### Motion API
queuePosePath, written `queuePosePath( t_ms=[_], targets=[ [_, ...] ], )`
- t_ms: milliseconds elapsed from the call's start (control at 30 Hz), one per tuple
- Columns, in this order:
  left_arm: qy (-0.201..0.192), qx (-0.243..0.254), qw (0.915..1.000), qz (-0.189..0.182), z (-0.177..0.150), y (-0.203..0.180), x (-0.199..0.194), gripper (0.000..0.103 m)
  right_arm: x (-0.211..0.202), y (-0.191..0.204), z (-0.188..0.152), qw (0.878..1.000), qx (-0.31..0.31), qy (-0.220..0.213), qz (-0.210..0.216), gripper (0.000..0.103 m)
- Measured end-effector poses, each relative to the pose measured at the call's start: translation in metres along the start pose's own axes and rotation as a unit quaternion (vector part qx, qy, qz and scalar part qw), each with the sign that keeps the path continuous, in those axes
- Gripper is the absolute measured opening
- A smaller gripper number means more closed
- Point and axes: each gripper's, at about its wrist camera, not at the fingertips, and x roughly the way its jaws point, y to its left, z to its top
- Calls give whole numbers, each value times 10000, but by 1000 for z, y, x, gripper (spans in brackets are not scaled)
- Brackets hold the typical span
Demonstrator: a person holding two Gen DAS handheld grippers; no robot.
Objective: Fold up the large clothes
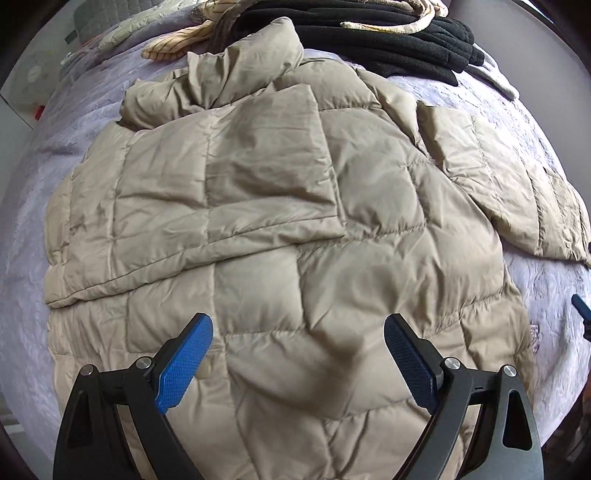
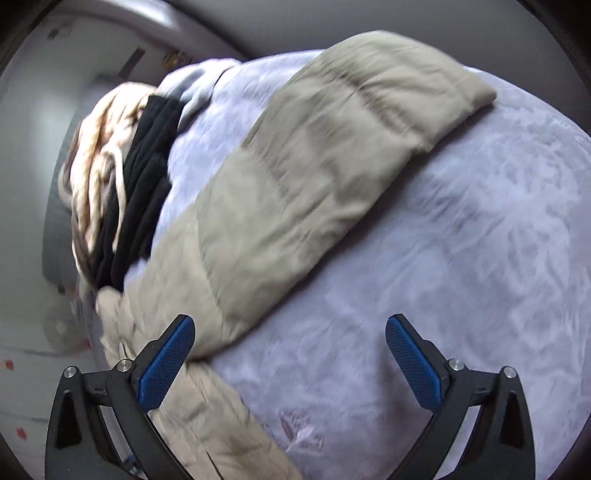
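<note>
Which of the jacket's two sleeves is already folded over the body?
The left sleeve lies folded across the beige jacket; the other sleeve lies stretched out on the lavender bedspread.

From my feed, a bed point(image 1: 92, 122) covered in pale lavender plush bedding point(image 2: 461, 258) fills most of both views. At the upper left of the left wrist frame I see a grey quilted headboard point(image 1: 90, 14) and a white wall point(image 1: 22, 85). The right wrist frame, blurred, shows pale grey wall point(image 2: 332, 18) along its top. Light is soft and even.
</note>
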Motion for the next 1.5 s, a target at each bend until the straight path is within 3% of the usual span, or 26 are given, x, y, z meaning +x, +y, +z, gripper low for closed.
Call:
queuePosePath(
  t_ms=[167, 333, 367, 400, 433, 500, 567, 900, 1100, 1133, 1267, 1367, 1500],
  targets=[
    [28, -39, 9999, 108, 6, -5, 3, 95, 23, -32, 27, 9943, 853, -98, 640, 102],
    [24, -101, 9998, 176, 3, -7, 2, 95, 52, -50, 35, 9737, 1797, -195, 1385, 100],
    [21, -94, 9998, 190, 2, -9, 1, 95, 57, -51, 35, 9686, 1957, -219, 1520, 93],
    [20, -87, 9998, 205, 3, -10, 1, 95, 63, -51, 36, 9638, 2076, -178, 1666, 76],
    [16, -81, 9997, 215, 1, -11, 0, 95, 70, -48, 36, 9590, 2229, -62, 1749, 66],
    [9, -85, 9997, 217, -1, -11, -2, 95, 82, -47, 33, 9527, 2390, 56, 1877, 28],
    [-17, -101, 9997, 219, -2, -10, -4, 95, 89, -40, 29, 9509, 2378, 83, 1980, 11],
    [-113, -206, 9996, 169, -5, 11, -7, 95, 78, 49, 26, 9681, 1041, -228, 2266, 9],
    [-408, -226, 9988, 157, -2, 36, -11, 95, 71, 142, 10, 9734, -419, -343, 2226, 10],
    [-460, -264, 9985, 131, -2, 41, -12, 95, 71, 163, 4, 9723, -663, -541, 2177, 10],
    [-712, -523, 9960, 157, 3, 78, -20, 95, 77, 254, -28, 9551, -2117, -642, 1972, 10],
    [-863, -710, 9934, 273, 6, 108, -24, 95, 98, 319, -69, 9279, -3279, -653, 1648, 10],
    [-1000, -975, 9893, 419, 5, 148, -27, 95, 155, 371, -134, 8943, -4277, -336, 1270, 9]
  ],
)
